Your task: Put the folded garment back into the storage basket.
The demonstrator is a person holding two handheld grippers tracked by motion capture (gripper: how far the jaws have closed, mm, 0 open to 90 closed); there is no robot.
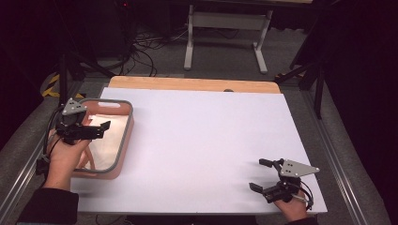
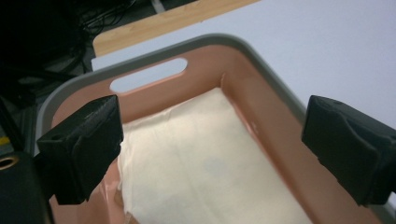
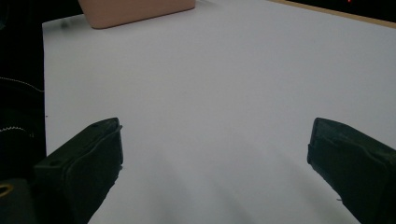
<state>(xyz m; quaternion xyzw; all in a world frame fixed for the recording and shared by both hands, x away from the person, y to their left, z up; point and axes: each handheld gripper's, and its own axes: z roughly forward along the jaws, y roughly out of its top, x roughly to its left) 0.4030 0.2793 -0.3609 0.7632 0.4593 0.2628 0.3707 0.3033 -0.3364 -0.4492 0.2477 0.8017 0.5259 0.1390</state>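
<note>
Over the pink tray, left gripper hovers, both grippers' fingers apart.

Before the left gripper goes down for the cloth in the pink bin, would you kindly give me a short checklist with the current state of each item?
1. Left gripper open: ok, its fingers are wide apart.
2. Left gripper over the pink bin: ok, it hangs above the bin's inside.
3. Cloth lying in the bin: ok, pale fabric covers the bottom.
4. Fingers touching the cloth: not ok, a gap shows beneath them.
5. Right gripper out of the way: ok, open over the white table, far from the bin.
6. Anything beneath the cloth: cannot tell.
</note>
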